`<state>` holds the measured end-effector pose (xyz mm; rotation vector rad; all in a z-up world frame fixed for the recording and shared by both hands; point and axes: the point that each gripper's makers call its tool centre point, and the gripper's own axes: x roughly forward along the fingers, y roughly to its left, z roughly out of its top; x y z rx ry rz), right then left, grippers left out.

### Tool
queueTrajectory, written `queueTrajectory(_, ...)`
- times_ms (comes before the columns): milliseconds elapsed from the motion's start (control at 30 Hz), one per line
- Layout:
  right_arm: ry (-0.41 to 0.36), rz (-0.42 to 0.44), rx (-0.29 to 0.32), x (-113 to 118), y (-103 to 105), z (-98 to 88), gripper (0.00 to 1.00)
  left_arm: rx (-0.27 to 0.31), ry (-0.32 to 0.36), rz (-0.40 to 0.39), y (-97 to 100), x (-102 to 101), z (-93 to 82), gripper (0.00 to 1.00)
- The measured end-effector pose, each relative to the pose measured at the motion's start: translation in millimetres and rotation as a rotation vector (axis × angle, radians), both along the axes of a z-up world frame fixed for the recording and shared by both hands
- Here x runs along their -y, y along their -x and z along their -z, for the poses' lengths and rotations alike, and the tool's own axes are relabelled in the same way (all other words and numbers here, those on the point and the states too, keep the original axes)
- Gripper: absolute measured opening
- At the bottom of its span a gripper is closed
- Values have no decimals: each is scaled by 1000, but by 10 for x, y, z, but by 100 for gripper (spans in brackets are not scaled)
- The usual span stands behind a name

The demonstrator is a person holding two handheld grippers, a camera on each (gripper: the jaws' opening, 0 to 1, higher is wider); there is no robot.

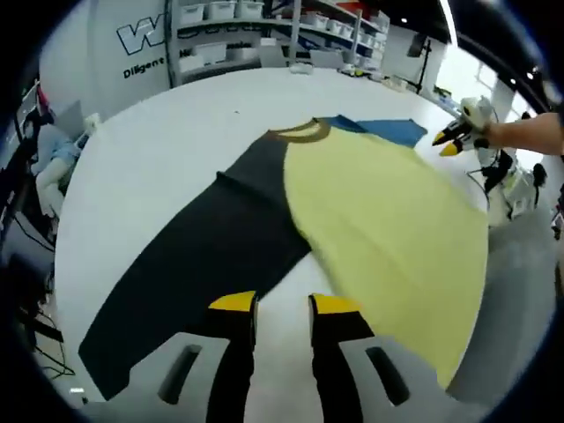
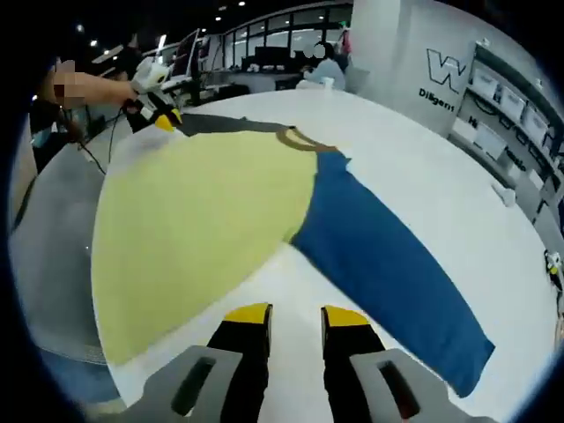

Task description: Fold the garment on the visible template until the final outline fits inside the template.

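Note:
A long-sleeved shirt lies spread flat on the white table point(image 1: 176, 132). Its body is pale yellow point(image 1: 388, 238) point(image 2: 194, 220), with a brown collar point(image 1: 300, 132) point(image 2: 300, 139) on the far side. One sleeve is black point(image 1: 203, 256); the other is blue point(image 2: 388, 264) point(image 1: 388, 129). My left gripper point(image 1: 284, 304) hovers open over the table where the black sleeve meets the yellow body, holding nothing. My right gripper point(image 2: 295, 315) is open over bare table between the yellow body and the blue sleeve. Each gripper also shows in the other view, at the shirt's far side point(image 1: 456, 139) point(image 2: 155, 113).
The table's edge runs along the yellow hem, with grey floor point(image 1: 520, 291) point(image 2: 48, 256) beyond it. Shelving with white bins point(image 1: 264, 26) point(image 2: 520, 97) stands along the wall. Desks and a seated person point(image 2: 322, 66) are further back.

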<state>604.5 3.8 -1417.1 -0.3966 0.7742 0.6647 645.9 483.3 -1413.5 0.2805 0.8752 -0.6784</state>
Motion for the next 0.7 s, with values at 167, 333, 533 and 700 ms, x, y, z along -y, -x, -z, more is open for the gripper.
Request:
queueTrajectory(167, 19, 48, 18, 267, -479, -17, 22, 3, -41, -23, -379, -129, 59, 24)
queueTrajectory(333, 34, 60, 1, 450, -838, 57, 24, 7, -73, -20, -742, -168, 118, 29)
queueTrajectory(533, 42, 67, -32, 556, -1154, 177, 28, -41, -91, -13, -957, -157, 236, 29)
queueTrajectory(700, 15, 73, -88, 583, -1243, 288, 31, -64, -109, 0, -1044, -211, 286, 32)
